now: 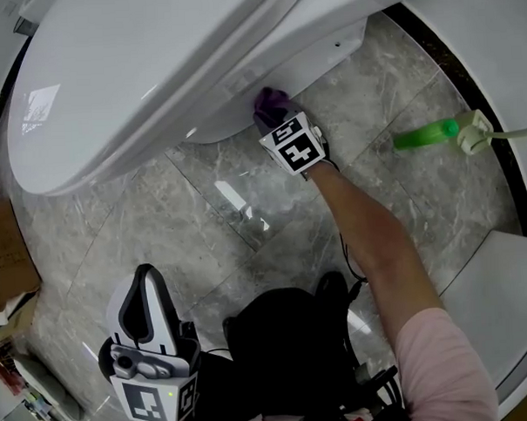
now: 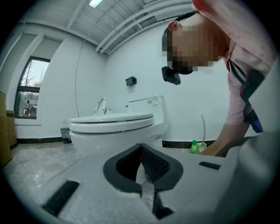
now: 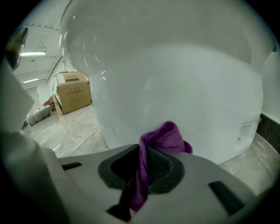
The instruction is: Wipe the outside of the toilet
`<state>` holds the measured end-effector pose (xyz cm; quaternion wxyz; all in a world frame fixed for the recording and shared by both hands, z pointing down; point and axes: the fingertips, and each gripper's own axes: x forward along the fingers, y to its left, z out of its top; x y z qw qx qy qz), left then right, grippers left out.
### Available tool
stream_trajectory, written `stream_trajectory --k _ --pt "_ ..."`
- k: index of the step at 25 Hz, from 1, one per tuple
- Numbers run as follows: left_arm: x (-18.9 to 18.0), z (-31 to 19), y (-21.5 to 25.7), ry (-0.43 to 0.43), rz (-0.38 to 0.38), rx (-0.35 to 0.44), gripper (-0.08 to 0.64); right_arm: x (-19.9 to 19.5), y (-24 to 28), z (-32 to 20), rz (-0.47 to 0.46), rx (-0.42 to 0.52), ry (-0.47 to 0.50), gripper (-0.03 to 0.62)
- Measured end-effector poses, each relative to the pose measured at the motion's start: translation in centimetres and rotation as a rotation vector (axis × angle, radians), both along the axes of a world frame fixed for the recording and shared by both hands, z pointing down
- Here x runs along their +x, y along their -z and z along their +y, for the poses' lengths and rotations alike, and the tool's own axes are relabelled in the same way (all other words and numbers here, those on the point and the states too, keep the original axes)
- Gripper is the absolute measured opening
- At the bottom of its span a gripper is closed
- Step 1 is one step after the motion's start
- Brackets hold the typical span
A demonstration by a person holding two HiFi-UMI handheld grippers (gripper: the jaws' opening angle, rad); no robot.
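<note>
Toilet [image 1: 153, 70]: lid down, front pointing lower left in head view.
Right tongs [image 3: 146, 151]: clamped on purple cloth [image 3: 165, 136], at toilet's side.
Left tongs [image 2: 141, 148]: together, empty.

Three views, one toilet [image 1: 153, 70].
Head view steeply overhead; right gripper view close against bowl [image 3: 175, 87]; left gripper view low, farther back, side-on, sharing bottle [image 2: 194, 146] with head view.

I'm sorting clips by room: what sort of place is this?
Probably a bathroom or restroom: a white toilet on grey marble-look floor tiles, a green bottle nearby, and the right gripper holding a purple cloth at the toilet's base.
</note>
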<state>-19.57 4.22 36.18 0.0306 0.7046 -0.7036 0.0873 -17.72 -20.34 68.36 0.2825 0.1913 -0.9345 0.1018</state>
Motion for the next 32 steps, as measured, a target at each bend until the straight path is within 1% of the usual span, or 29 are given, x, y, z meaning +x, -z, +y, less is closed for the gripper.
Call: stream_trajectory --k 6,9,13,18,20,22,24,28,32 --pt "-0.7 1.1 0.2 0.011 -0.002 0.013 0.008 -2.2 0.3 2.2 -0.023 0.002 0.034 0.054" --pt "-1.2 1.6 0.4 0.019 0.010 0.022 0.008 -3.0 0.2 3.1 -0.021 0.005 0.040 0.054" --pt "-2.4 2.5 0.5 0.040 0.025 0.034 0.008 -4.5 0.0 4.8 -0.021 -0.014 0.062 0.054" --pt "-3.5 3.5 0.6 0.055 0.033 0.040 0.008 -7.2 -0.3 7.5 -0.023 -0.036 0.116 0.054" --pt "-4.1 4.0 0.7 0.061 0.029 0.036 0.008 -8.9 -0.1 9.1 -0.026 -0.039 0.162 0.054" --pt "-4.8 4.7 0.7 0.068 0.015 0.029 0.008 -11.1 0.3 11.4 -0.029 -0.036 0.240 0.054" --pt "-5.5 5.4 0.9 0.077 -0.003 0.026 0.008 -13.4 1.2 14.1 -0.054 -0.053 0.321 0.054" --pt "-6.8 6.0 1.8 0.095 -0.004 0.050 0.008 -16.5 4.4 19.3 -0.155 -0.114 0.452 0.055" --pt "-6.9 5.8 3.0 0.076 0.002 0.086 0.008 -16.8 8.3 22.4 -0.250 -0.112 0.554 0.055"
